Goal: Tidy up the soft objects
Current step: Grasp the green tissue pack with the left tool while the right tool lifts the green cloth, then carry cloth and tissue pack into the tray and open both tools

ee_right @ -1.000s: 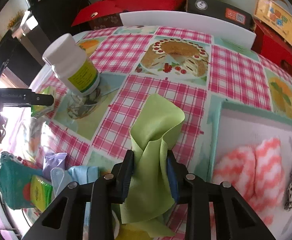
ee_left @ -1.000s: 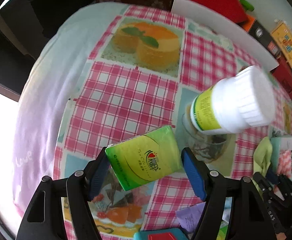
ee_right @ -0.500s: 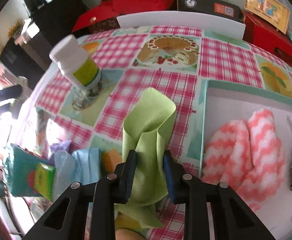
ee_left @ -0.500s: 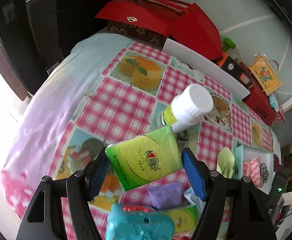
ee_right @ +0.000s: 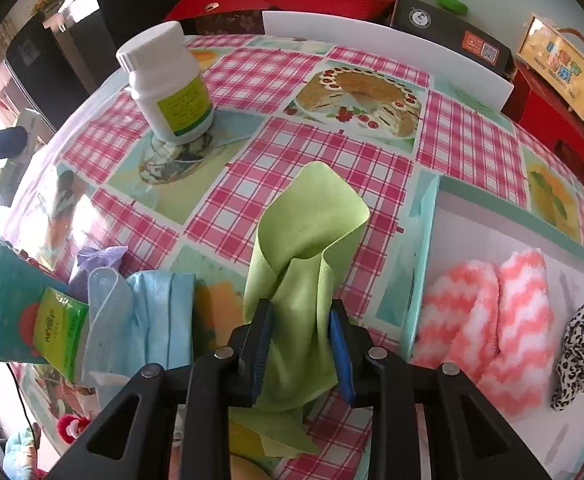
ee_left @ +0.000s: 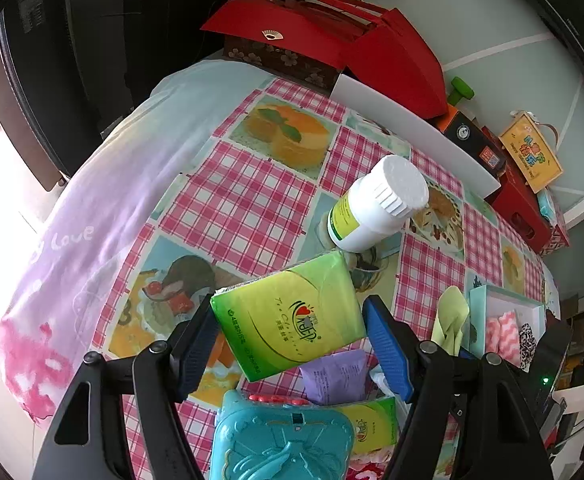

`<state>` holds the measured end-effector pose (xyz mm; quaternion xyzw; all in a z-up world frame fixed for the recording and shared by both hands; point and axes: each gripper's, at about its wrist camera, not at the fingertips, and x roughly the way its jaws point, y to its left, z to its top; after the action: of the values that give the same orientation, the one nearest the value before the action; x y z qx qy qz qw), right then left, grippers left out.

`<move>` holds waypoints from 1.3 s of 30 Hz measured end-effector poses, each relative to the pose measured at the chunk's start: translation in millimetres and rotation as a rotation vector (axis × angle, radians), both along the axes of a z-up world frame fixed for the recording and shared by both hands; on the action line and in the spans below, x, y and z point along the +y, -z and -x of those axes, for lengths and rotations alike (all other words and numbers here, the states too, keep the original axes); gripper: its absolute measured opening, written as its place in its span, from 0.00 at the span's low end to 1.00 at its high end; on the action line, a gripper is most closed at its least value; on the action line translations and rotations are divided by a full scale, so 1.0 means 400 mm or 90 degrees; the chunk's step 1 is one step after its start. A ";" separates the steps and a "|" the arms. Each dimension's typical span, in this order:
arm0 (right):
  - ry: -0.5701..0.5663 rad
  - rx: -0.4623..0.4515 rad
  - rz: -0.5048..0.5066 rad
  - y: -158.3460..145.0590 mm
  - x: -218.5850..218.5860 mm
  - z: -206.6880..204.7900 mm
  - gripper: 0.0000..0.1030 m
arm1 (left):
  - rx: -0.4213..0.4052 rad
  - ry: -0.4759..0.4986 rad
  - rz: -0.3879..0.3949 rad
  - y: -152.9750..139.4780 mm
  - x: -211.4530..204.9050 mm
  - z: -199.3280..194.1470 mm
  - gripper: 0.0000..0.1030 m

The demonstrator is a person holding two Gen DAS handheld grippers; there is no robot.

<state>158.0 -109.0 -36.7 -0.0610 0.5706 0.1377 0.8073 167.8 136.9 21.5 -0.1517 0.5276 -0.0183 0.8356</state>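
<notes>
My left gripper is shut on a green tissue pack and holds it high above the checked table. My right gripper is shut on a light green cloth, lifted just left of the mint tray. The cloth also shows in the left wrist view. The tray holds pink-and-white fuzzy socks and a leopard scrunchie.
A white pill bottle stands mid-table. At the near left lie a purple packet, a blue face mask, another green tissue pack and a teal toy case. Red boxes line the far edge.
The left gripper has risen and pulled back with the tissue pack, so more of the table shows. The right gripper has carried the green cloth rightwards, closer to the tray.
</notes>
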 end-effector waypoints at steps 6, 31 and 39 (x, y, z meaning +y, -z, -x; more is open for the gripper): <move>-0.023 -0.002 -0.014 -0.012 0.011 0.011 0.10 | -0.002 0.005 0.010 0.009 -0.002 0.005 0.71; 0.082 -0.101 -0.275 -0.193 -0.173 0.069 0.07 | -0.082 0.052 0.021 -0.101 -0.129 0.050 0.71; 0.180 -0.166 -0.225 -0.270 -0.335 0.097 0.07 | -0.101 0.122 0.022 -0.133 -0.301 0.050 0.71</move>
<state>119.4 -243.2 71.1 0.1443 0.4319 0.1123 0.8832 147.9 16.5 74.7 -0.1130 0.4717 -0.1188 0.8664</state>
